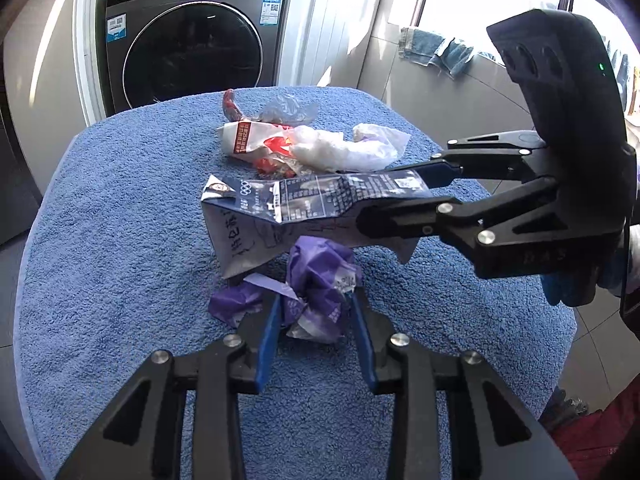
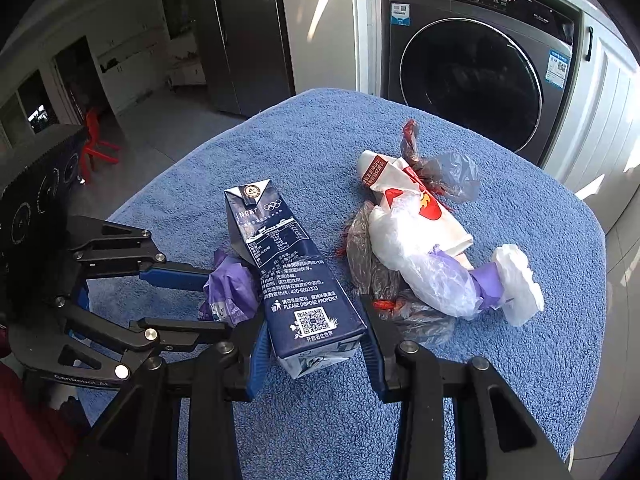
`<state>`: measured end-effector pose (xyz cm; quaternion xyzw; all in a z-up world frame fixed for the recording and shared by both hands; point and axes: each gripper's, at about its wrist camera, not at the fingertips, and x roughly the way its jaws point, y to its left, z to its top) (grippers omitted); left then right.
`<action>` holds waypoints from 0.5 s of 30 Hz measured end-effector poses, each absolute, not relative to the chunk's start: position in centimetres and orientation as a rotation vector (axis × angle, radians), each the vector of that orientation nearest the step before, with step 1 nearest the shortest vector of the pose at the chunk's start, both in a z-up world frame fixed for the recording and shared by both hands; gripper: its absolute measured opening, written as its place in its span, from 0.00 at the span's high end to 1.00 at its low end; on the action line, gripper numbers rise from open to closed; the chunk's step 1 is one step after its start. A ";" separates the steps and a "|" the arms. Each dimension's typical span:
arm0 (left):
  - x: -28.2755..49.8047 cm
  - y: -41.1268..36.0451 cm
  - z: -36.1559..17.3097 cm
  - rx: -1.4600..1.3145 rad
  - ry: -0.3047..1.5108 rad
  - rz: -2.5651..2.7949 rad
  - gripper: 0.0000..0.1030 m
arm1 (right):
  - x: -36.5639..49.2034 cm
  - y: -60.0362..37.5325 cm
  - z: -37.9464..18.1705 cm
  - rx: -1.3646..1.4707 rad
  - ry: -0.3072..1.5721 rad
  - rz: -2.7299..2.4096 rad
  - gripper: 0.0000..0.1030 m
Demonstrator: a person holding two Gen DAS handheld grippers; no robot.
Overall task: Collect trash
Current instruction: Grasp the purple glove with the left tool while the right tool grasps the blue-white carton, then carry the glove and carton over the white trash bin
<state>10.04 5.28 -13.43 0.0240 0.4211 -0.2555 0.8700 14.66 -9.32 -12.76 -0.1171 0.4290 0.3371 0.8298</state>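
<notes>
My left gripper (image 1: 316,300) is shut on a crumpled purple wrapper (image 1: 320,276) that rests on the blue towel-covered table (image 1: 120,220). In the right wrist view the same left gripper (image 2: 218,304) pinches the purple wrapper (image 2: 232,292) from the left. My right gripper (image 2: 314,320) is shut on the base of a dark blue milk carton (image 2: 280,252). Seen from the left wrist, the right gripper (image 1: 388,196) comes in from the right and holds the dented carton (image 1: 288,204) tilted just above the wrapper.
More trash lies behind: a white paper wrapper with red print (image 1: 248,140), clear plastic bags (image 1: 340,148) and dark crinkled plastic (image 2: 372,268). A washing machine (image 1: 192,48) stands past the table's far edge. A red chair (image 2: 96,144) stands on the floor at left.
</notes>
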 end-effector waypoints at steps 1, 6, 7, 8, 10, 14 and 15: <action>9.6 5.5 -13.3 0.041 0.878 -0.532 0.69 | 14.3 -9.4 -12.4 -0.246 0.900 0.712 0.64; 8.2 6.1 -12.4 -0.011 0.866 -0.529 0.69 | 12.8 -9.7 -11.0 -0.246 0.853 0.680 0.65; 7.8 6.2 -12.1 -0.021 0.856 -0.531 0.69 | 12.6 -9.7 -10.7 -0.247 0.844 0.674 0.65; 7.5 6.3 -11.7 -0.029 0.846 -0.533 0.69 | 12.4 -9.8 -10.3 -0.247 0.834 0.669 0.65; 7.0 6.5 -10.9 -0.033 0.822 -0.535 0.69 | 12.0 -10.1 -9.5 -0.246 0.810 0.658 0.65; 6.1 6.6 -9.7 -0.038 0.795 -0.535 0.69 | 11.0 -11.0 -7.6 -0.250 0.753 0.627 0.65; 5.9 6.6 -9.5 -0.040 0.790 -0.538 0.69 | 11.0 -11.4 -7.1 -0.247 0.739 0.615 0.65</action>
